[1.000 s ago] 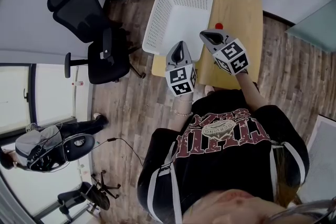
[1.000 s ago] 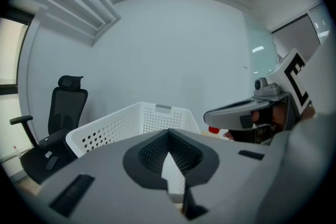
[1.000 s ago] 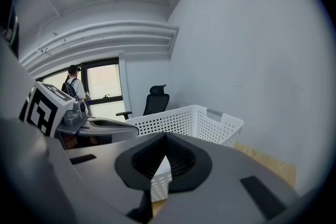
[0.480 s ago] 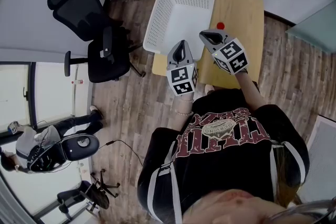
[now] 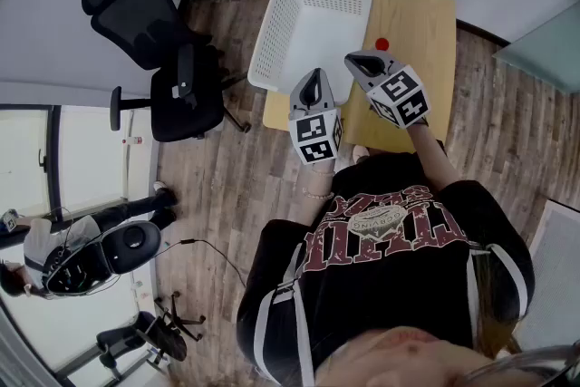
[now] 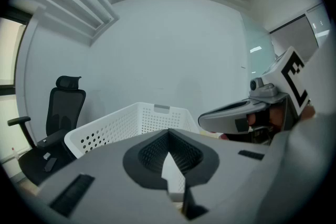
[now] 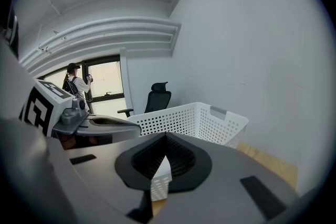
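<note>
A small wooden counter (image 5: 412, 18) stands against a plain grey wall, on a floor (image 5: 213, 181) of wood planks. Both grippers are held up above its near edge, side by side and apart from each other. The left gripper (image 5: 314, 77) points at the near end of a white perforated basket (image 5: 275, 30). In the left gripper view its fingers stand together but for a thin slit, with nothing between them. The right gripper (image 5: 357, 61) hangs just to its right, over bare wood, tipped toward the basket's near right corner. Its fingers are likewise drawn together and hold nothing; only a sliver of the basket shows through the slit.

The basket sits on the left part of the counter, its long side running toward the wall and its left edge past the counter's edge. A small red thing (image 5: 381, 43) lies on the wood just beside the basket's right wall, near the right gripper's tip; what it is cannot be made out.

Left of the counter stands a black office chair (image 5: 149, 36). Farther off, by a window (image 5: 32, 168), another person (image 5: 82, 251) is standing.
</note>
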A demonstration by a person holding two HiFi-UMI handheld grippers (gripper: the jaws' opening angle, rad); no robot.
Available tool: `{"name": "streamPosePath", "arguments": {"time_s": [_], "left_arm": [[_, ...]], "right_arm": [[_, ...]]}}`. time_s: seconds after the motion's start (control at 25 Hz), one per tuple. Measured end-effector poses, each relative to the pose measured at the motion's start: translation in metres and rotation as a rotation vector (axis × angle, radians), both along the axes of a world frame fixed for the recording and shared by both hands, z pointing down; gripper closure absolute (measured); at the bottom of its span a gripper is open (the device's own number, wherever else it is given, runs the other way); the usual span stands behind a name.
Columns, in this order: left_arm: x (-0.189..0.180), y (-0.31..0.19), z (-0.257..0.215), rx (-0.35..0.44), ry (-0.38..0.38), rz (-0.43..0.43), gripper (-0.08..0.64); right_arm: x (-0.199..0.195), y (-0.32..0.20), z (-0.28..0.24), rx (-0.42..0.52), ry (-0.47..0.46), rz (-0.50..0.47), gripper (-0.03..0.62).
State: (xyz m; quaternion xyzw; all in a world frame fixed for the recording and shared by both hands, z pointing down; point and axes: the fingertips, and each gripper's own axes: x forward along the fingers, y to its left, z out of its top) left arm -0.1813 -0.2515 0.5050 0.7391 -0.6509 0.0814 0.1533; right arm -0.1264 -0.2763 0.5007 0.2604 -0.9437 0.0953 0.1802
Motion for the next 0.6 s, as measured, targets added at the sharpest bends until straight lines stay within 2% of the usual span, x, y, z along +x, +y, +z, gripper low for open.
{"name": "streamPosePath", "arguments": {"time_s": [0.6], "left_arm": [[0.0004,0.0001,-0.0005,0.0,-0.007,0.0,0.512]], "right_arm": [[-0.0012,-0.0011,-0.0004,-0.001,0.003,-0.004,0.574]]}}
